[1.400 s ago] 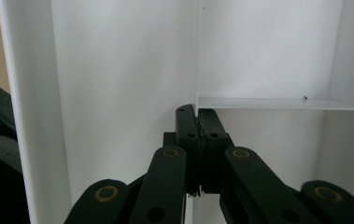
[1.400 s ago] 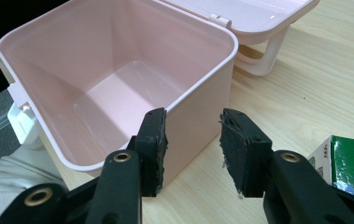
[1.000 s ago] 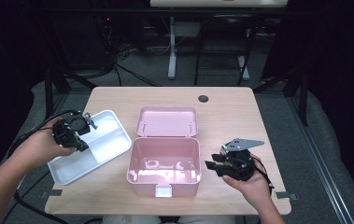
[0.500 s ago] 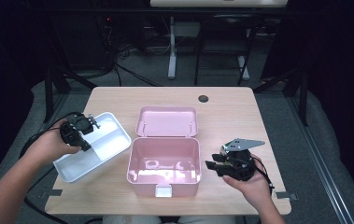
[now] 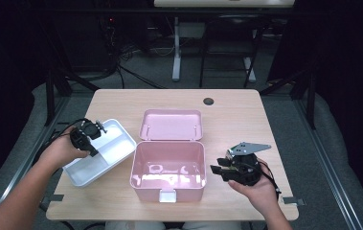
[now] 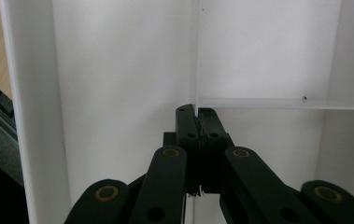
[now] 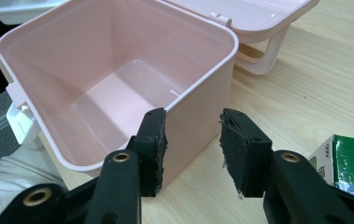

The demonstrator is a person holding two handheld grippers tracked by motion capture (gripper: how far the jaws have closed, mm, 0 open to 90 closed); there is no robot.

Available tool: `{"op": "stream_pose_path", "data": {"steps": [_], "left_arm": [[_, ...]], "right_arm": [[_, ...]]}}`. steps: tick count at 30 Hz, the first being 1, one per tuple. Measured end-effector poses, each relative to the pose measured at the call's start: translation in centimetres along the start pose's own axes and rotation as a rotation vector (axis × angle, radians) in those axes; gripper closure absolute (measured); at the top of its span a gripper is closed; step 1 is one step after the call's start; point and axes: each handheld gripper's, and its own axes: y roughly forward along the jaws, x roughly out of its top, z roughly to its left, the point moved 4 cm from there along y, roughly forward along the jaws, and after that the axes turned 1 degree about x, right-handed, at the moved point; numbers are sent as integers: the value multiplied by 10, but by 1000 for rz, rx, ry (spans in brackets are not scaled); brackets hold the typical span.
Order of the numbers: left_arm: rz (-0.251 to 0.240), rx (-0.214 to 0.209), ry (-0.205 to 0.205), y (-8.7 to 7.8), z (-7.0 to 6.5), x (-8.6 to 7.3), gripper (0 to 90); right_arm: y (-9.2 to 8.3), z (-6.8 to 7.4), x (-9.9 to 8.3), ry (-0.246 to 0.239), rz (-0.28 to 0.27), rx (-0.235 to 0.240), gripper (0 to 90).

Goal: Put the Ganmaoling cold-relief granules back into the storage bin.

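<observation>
**Left gripper clamped on the tray divider, right gripper waiting by the box**

Your left gripper [image 5: 89,135] is over the white tray [image 5: 121,139], and its jaws are pinched together on the thin upright divider [image 6: 196,56] that splits the tray lengthwise. A cross partition [image 6: 282,103] meets that divider just ahead of your jaw tips, to their right. The divider looks like thin, stiff plastic: light, smooth and likely slippery, so a pinch this narrow may let the tray swing or slide if you lift it. Take the bite deep, close to the junction with the cross partition, where the wall should flex least.

Your right gripper [image 5: 223,170] is released, jaws parted with nothing between them. The pink box [image 5: 168,187] sits just ahead of it and to its left; the near corner of the box wall [image 7: 198,109] lies just beyond the gap between the pads. The box stands empty, its lid [image 5: 170,125] laid flat behind it. It is probably light and rigid with a glossy surface, so take it by the rim wall rather than the rounded corner. A green carton [image 7: 347,163] lies just to the right of your right jaw.
</observation>
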Motion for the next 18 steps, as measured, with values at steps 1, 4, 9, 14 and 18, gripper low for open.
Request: {"op": "stream_pose_path", "data": {"steps": [1,4,9,14,18], "left_arm": [[2,-4,-1,3,0,1,895],[0,-10,-11,11,0,3,895],[10,-27,-23,25,0,3,895],[12,-44,-53,41,1,1,895],[24,-59,-72,53,2,-1,895]], "right_arm": [[0,0,0,1,-1,0,600],[-1,-1,0,2,-1,-1,600],[0,-1,-1,2,-2,-3,600],[-1,-1,0,0,-2,-1,599],[1,0,-1,4,-1,0,598]]}}
